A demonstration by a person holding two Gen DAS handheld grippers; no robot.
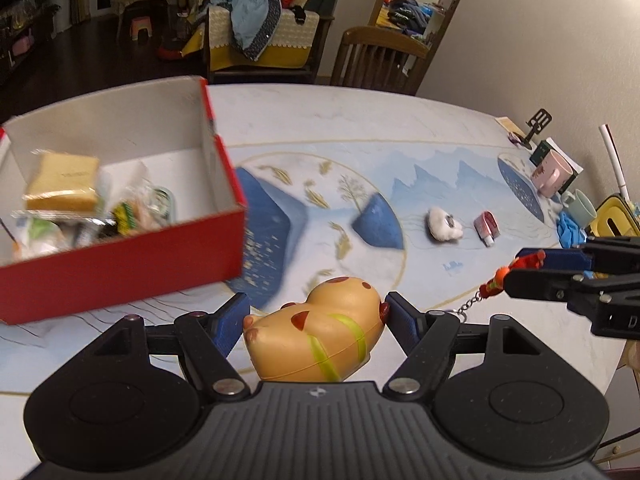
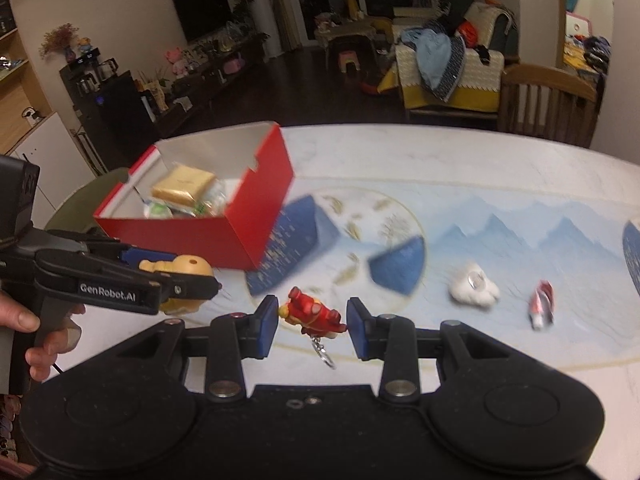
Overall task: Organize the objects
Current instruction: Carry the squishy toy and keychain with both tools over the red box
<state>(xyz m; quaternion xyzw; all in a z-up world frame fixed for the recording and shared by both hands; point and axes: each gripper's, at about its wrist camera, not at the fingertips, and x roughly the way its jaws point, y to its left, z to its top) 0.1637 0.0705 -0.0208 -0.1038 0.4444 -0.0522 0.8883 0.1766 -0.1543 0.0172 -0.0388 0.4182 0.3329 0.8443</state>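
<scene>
My left gripper [image 1: 316, 312] is shut on a tan squishy animal toy [image 1: 320, 344] with red spots and yellow-green stripes, held above the table. The right wrist view shows the same toy [image 2: 188, 266] in the left gripper [image 2: 180, 280], with a hand on its handle. My right gripper [image 2: 313, 320] is shut on a red figure keychain [image 2: 310, 312], whose chain and ring hang below. From the left wrist view, the right gripper [image 1: 532, 268] and the keychain [image 1: 496, 280] appear at the right. An open red box [image 1: 120, 276] [image 2: 224, 236] stands to the left, holding wrapped bread [image 1: 62, 184] and several packets.
A white plush item [image 1: 444, 224] [image 2: 474, 290] and a small red-and-white item [image 1: 487, 228] [image 2: 542, 304] lie on the patterned tablecloth. A pink mug [image 1: 554, 174], a green mug [image 1: 580, 208] and a blue cloth [image 1: 570, 232] sit at the far right. A wooden chair [image 1: 380, 60] stands behind the table.
</scene>
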